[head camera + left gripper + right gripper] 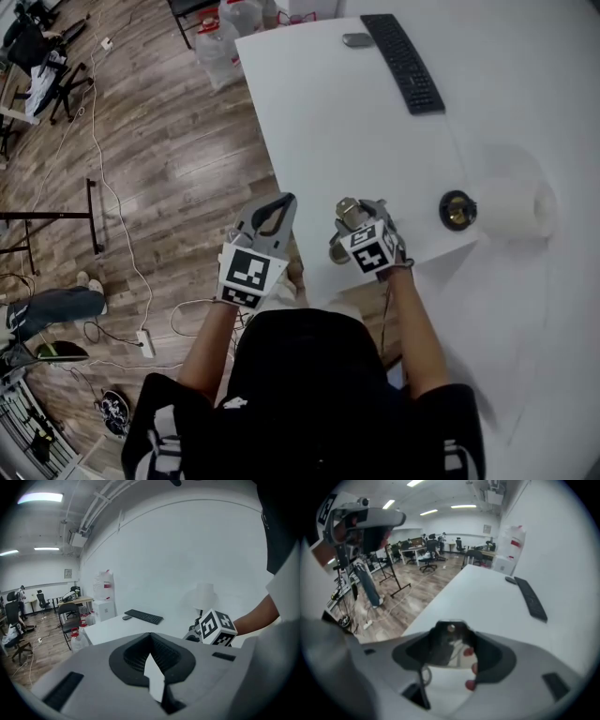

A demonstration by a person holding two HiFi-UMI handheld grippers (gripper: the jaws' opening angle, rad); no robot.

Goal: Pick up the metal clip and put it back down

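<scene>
Head cam top-down; all 3 share keyboard [403, 61].

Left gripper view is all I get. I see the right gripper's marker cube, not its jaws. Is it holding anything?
Observer: Yes. The right gripper view shows the right gripper shut on the metal clip.
Operator: Over the table?
Observer: The head view puts it above the white table, near the edge on the person's side.
Operator: And where does my left gripper sit?
Observer: In the head view the left gripper is beside the right one, just off the table's left edge and over the wooden floor.
</scene>
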